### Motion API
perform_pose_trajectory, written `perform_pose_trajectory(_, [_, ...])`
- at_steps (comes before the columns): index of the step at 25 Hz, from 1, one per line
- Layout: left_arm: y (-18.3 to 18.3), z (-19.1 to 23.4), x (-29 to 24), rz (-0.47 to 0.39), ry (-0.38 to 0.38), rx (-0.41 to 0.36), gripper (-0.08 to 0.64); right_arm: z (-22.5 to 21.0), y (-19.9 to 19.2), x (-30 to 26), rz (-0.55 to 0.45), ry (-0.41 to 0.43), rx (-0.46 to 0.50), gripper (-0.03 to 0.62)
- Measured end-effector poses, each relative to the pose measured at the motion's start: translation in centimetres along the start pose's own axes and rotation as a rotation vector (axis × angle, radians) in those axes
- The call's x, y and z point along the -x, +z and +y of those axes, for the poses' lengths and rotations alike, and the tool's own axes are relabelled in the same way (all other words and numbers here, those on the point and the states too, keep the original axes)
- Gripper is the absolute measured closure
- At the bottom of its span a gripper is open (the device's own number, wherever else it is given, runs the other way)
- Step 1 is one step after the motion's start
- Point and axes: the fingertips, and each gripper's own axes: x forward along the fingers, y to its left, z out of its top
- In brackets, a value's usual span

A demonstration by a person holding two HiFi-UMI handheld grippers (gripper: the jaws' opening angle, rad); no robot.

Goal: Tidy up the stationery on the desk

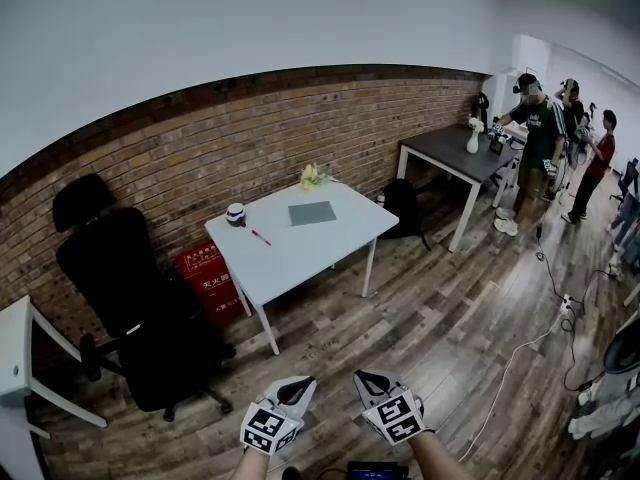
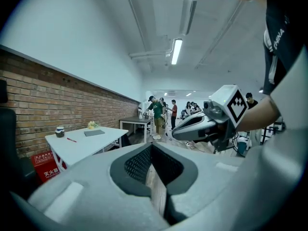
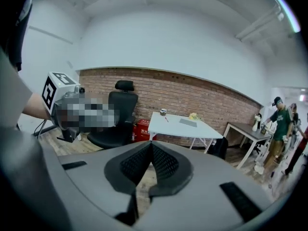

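Left hand-held gripper [image 1: 297, 386], right hand-held gripper [image 1: 368, 378] closed, empty; red pen [image 1: 261, 237], probably, on desk [image 1: 300, 256].

Red box [image 1: 210, 280] on the floor beside the white surface [image 1: 300, 253]: white characters, top line reads 灭火器; smaller lines beneath too small to read. Your dark shirt [image 2: 277, 37], left gripper view: white letters "CHINA".

Right gripper [image 3: 151, 146]: jaws together, nothing between them. Far ahead, white desk [image 3: 175, 129] against brick wall [image 3: 216, 102]. On desk: cup [image 3: 163, 112] far left, red pen [image 3: 167, 120] just beside it, grey pad [image 3: 188, 122], yellow flowers [image 3: 193, 115] far right. Black chair [image 3: 118, 117] left of desk, red box [image 3: 141, 128] between them
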Motion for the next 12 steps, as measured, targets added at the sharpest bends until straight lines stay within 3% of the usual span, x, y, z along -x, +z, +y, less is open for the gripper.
perform_pose_trajectory(4, [-0.2, -0.2, -0.2, -0.003, -0.009, 0.004, 0.554, 0.2, -0.1, 0.3, 0.008, 0.002, 0.033, 0.583])
perform_pose_trajectory(12, [0.1, -0.7, -0.9, -0.011, -0.023, -0.011, 0.554, 0.0, -1.2, 0.2, 0.030, 0.049, -0.043, 0.583])
